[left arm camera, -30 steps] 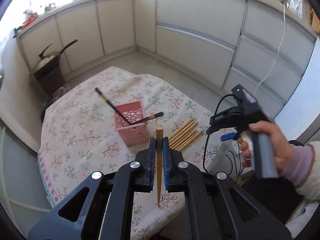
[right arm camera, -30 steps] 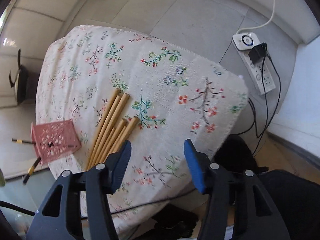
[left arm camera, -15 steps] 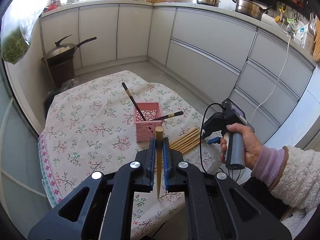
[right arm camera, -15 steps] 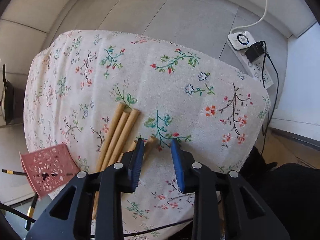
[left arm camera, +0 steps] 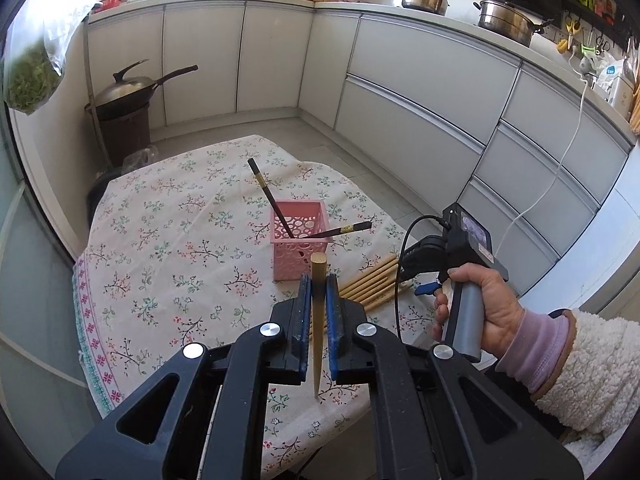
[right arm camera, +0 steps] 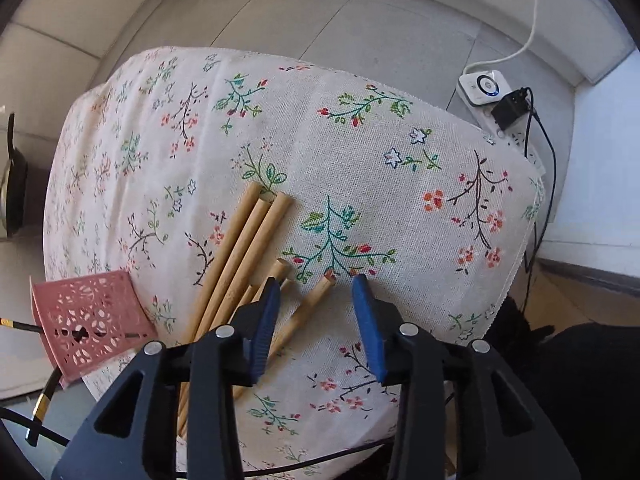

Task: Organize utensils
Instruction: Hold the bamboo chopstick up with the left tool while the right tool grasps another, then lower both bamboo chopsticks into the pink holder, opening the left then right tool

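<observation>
My left gripper (left arm camera: 319,292) is shut on a bamboo chopstick (left arm camera: 318,344), held upright above the near side of the floral tablecloth (left arm camera: 168,248). Beyond it stands a pink basket (left arm camera: 299,236) with two dark chopsticks (left arm camera: 269,200) leaning out. To its right lie several bamboo chopsticks (left arm camera: 372,284). My right gripper (right arm camera: 317,282) points down over that bundle (right arm camera: 240,248), and its jaws are opening. One bamboo chopstick (right arm camera: 308,308) lies loose between them, a little apart from the bundle, with neither pad pressing on it. The basket (right arm camera: 92,312) is at the lower left of the right wrist view.
A power strip (right arm camera: 492,100) with plugs and cables lies on the floor past the table's right edge. A wok (left arm camera: 136,88) sits on a dark stand by the far cabinets. A bag of greens (left arm camera: 28,76) hangs at the left. A hand (left arm camera: 488,300) holds the right gripper.
My right gripper shifted over the bundle, narrowed its jaws, then widened them again; one chopstick now lies apart between them. My left gripper swung its view across the table, still holding its chopstick.
</observation>
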The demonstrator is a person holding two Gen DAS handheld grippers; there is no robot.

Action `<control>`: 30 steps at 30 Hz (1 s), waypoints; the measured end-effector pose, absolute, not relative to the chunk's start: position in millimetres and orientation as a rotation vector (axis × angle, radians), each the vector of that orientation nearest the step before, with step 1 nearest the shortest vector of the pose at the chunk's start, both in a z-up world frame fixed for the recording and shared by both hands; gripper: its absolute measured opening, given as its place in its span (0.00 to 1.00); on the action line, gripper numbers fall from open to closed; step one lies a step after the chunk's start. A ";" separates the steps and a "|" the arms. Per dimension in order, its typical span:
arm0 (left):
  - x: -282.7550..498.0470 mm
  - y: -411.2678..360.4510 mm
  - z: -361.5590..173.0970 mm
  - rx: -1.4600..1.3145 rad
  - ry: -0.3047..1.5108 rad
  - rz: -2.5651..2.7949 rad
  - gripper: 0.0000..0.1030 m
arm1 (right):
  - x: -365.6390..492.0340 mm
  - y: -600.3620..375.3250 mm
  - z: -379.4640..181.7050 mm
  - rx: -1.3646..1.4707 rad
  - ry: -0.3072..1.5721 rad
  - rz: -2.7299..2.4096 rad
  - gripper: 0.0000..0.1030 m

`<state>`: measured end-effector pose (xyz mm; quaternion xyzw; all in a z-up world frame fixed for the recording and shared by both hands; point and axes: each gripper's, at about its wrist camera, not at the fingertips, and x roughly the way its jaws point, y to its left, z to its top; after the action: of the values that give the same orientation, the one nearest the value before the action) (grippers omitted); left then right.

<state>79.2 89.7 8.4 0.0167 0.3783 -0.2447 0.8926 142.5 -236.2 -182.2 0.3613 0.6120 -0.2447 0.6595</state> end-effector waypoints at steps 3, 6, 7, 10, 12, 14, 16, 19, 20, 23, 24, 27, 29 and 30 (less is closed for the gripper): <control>80.5 90.7 8.4 0.029 0.789 -0.504 0.07 | 139.7 -233.5 -182.0 0.788 1.362 -0.570 0.15; 81.0 92.1 7.5 0.024 0.792 -0.500 0.07 | 131.2 -240.4 -184.0 0.839 1.324 -0.546 0.10; 81.3 93.0 7.3 0.020 0.793 -0.498 0.07 | 128.6 -245.3 -185.4 0.865 1.306 -0.526 0.09; 82.5 95.3 7.6 0.004 0.790 -0.491 0.07 | 122.5 -251.7 -177.3 0.880 1.232 -0.481 0.07; 83.2 97.6 8.9 -0.010 0.782 -0.484 0.07 | 120.7 -252.9 -166.3 0.880 1.188 -0.436 0.07; 83.2 100.2 10.8 -0.027 0.769 -0.475 0.07 | 119.7 -248.5 -145.9 0.837 1.140 -0.385 0.07; 82.6 102.6 14.0 -0.044 0.753 -0.468 0.07 | 116.2 -239.5 -117.8 0.749 1.083 -0.323 0.07; 80.5 105.3 20.4 -0.069 0.725 -0.453 0.07 | 104.5 -224.5 -75.3 0.631 0.998 -0.230 0.07; 79.8 106.2 22.8 -0.078 0.715 -0.442 0.07 | 100.7 -222.6 -65.2 0.608 0.975 -0.208 0.07; 80.0 107.6 28.2 -0.097 0.701 -0.420 0.07 | 85.5 -213.3 -24.9 0.524 0.885 -0.137 0.07; 80.5 108.0 30.7 -0.105 0.696 -0.414 0.07 | 80.5 -211.2 -14.7 0.505 0.863 -0.124 0.07; 81.4 107.1 41.0 -0.113 0.677 -0.402 0.07 | 70.5 -208.7 24.5 0.455 0.789 -0.084 0.07; 82.8 104.4 49.7 -0.114 0.661 -0.394 0.07 | 67.9 -207.0 47.0 0.435 0.751 -0.067 0.07; 84.6 102.9 55.2 -0.117 0.651 -0.391 0.07 | 67.1 -207.3 58.5 0.430 0.729 -0.059 0.07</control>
<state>84.6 102.9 55.2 -0.0572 0.3175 -0.1908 0.9271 67.1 -207.3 58.5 0.2087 0.3538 -0.0287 0.9113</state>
